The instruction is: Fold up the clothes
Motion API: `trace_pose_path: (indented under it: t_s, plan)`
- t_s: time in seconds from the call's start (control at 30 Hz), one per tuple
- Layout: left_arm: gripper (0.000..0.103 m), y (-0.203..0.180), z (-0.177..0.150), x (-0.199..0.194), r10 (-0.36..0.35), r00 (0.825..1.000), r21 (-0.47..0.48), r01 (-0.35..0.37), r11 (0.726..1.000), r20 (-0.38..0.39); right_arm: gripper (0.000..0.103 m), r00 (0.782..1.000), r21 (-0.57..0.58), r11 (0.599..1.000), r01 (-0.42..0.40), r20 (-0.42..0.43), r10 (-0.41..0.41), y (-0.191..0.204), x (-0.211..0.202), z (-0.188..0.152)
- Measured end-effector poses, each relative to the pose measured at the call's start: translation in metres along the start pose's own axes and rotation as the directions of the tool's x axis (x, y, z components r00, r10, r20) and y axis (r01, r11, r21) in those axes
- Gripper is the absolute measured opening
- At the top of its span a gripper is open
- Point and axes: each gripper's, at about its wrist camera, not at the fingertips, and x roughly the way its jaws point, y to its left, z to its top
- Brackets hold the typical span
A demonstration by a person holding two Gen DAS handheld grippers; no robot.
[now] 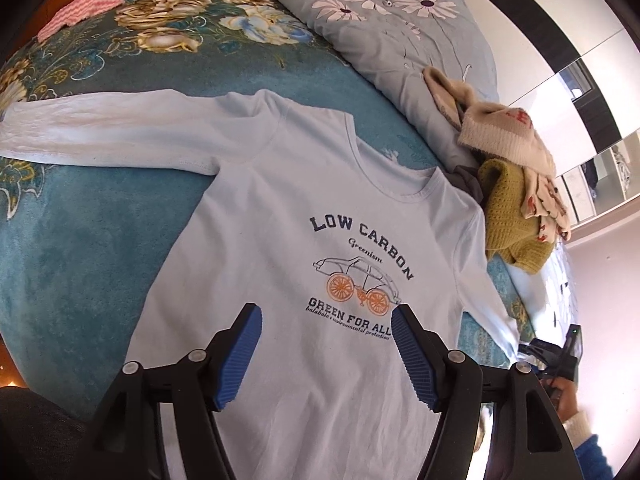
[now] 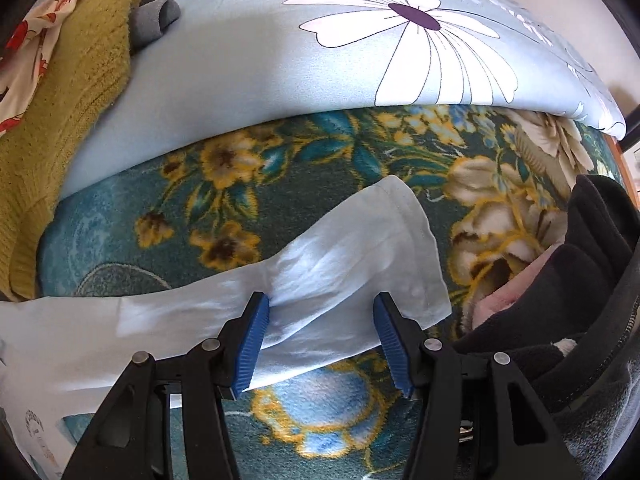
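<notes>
A light blue long-sleeved shirt [image 1: 280,208] printed "LOW CARBON" lies face up and spread flat on a teal floral blanket [image 1: 80,240]. One sleeve [image 1: 100,128] stretches out to the left. My left gripper [image 1: 327,312] hovers open over the lower chest, just below the print, holding nothing. In the right wrist view the other sleeve [image 2: 360,248] lies across the blanket [image 2: 320,408] with its cuff pointing up and right. My right gripper [image 2: 321,300] stands open astride that sleeve near the cuff, and its left pad [image 2: 252,340] touches the fabric.
A pile of clothes sits beside the shirt's collar: an olive knit sweater [image 1: 512,216] [image 2: 60,100] and a cream knit [image 1: 504,136]. Behind lies a pale blue daisy quilt [image 1: 400,40] [image 2: 280,60]. A pink cloth [image 1: 80,12] lies far left. A person's dark jacket [image 2: 592,280] fills the right.
</notes>
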Motion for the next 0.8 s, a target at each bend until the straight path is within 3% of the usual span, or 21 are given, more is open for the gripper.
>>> trace_pose_path:
  t_s: [0.03,0.07,0.13,0.3,0.43,0.63,0.73,0.8]
  plan:
    - [0.071,0.001,0.002,-0.001,-0.01,1.0,-0.005,0.01,1.0,0.001,0.034,1.0,0.01,1.0,-0.018,0.0,0.018,0.001,-0.001,0.0]
    - [0.071,0.004,0.003,-0.001,-0.02,1.0,-0.015,0.02,1.0,0.001,0.029,1.0,0.016,1.0,-0.025,0.002,0.025,0.004,-0.001,-0.001]
    - [0.071,0.011,0.008,-0.001,-0.043,0.999,-0.045,0.043,0.998,0.003,0.008,0.999,0.018,0.999,-0.034,0.005,0.034,0.009,-0.004,-0.001]
    - [0.071,0.029,0.022,-0.008,-0.097,0.995,-0.112,0.1,0.989,0.036,0.008,0.993,0.107,0.988,-0.115,0.041,0.111,0.015,-0.026,-0.001]
    - [0.072,0.041,0.038,-0.014,-0.124,0.99,-0.131,0.132,0.982,0.072,0.007,0.979,0.027,0.984,-0.177,0.112,0.173,0.048,-0.069,-0.003]
    - [0.072,0.066,0.056,-0.016,-0.153,0.984,-0.165,0.167,0.972,0.097,0.007,0.926,-0.211,0.941,-0.264,0.218,0.309,0.152,-0.158,-0.027]
    - [0.072,0.081,0.065,-0.018,-0.167,0.979,-0.191,0.186,0.964,0.114,0.007,0.894,-0.327,0.898,-0.296,0.235,0.381,0.218,-0.189,-0.053]
    - [0.072,0.093,0.071,-0.02,-0.172,0.976,-0.211,0.197,0.957,0.131,0.007,0.885,-0.416,0.86,-0.294,0.22,0.41,0.268,-0.192,-0.075]
